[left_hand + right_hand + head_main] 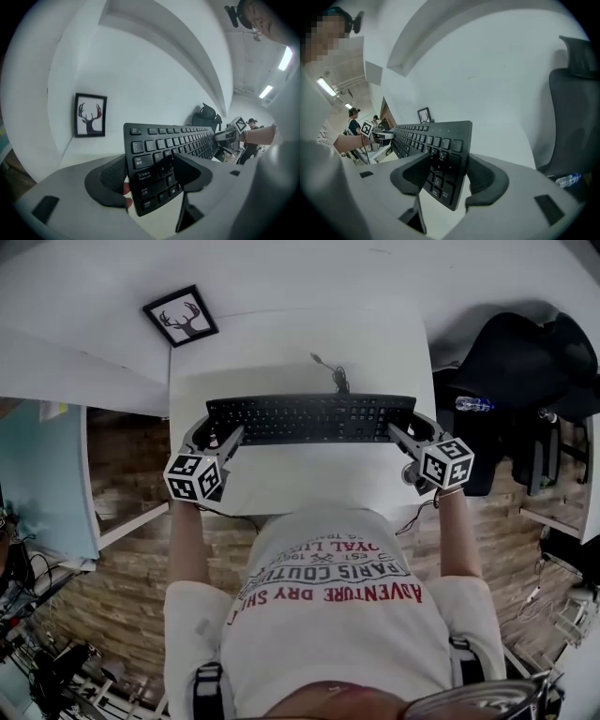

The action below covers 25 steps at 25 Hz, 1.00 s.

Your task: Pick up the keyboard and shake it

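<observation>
Two-handedly holding the keyboard (pixel 309 418) up over the middle of the white bench (pixel 300 352), pinching its left end with the fingers (pixel 110 180) of the left gripper (pixel 225 439) and its right end with the right gripper (pixel 401 437). Judging it light, stiff, smooth plastic, likely slipping under hard shaking. Noting a trailing cable (pixel 336 376), a framed picture (pixel 181 316) by the bench's far left corner and a black chair (pixel 516 362) off its right edge.

The black rectangular plastic keyboard (pixel 309 418) spans crosswise over the white laminate table (pixel 300 343). Its left end sits clamped between the left gripper's (pixel 225 435) jaws, its right end between the right gripper's (pixel 398 432). Behind it on the table lies a thin black cable (pixel 336 376). At the far left corner stands a black-framed deer picture (pixel 181 316). A black fabric office chair (pixel 511 362) stands right of the table.
</observation>
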### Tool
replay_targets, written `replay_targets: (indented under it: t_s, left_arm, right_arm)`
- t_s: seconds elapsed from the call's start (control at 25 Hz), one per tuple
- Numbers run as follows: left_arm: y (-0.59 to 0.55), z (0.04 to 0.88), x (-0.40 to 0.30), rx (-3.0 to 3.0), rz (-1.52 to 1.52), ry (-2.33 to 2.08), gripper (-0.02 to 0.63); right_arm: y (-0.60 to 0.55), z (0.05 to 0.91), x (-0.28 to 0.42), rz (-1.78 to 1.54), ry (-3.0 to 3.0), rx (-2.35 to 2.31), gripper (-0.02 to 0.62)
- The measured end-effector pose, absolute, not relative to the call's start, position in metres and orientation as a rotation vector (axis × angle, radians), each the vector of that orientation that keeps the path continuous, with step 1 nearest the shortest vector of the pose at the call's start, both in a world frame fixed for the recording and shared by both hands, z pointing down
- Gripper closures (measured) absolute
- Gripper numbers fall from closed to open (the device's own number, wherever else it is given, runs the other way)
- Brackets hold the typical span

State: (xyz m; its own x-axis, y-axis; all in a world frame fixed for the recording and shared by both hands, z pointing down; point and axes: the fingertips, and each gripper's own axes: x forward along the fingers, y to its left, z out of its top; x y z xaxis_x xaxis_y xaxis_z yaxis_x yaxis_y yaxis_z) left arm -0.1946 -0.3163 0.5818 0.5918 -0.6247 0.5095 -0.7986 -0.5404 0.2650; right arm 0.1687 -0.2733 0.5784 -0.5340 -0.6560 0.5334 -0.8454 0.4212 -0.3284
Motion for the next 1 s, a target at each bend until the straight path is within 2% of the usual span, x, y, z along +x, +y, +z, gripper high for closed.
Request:
replay_targets:
  t_s: [0.56,1.0]
  left_arm:
    - [-0.354,0.420,-0.175,2.816,0.179,-1.383,0.284]
    - [-0.348,0.374,-0.173,2.954,0.069,-1.463,0.285]
  right_arm:
    - [-0.313,0.459,0.189,0.172,-2.491,1.499,0.341]
    - [-0.311,0.402,0.191,-0.319,-2.413,1.663,0.344]
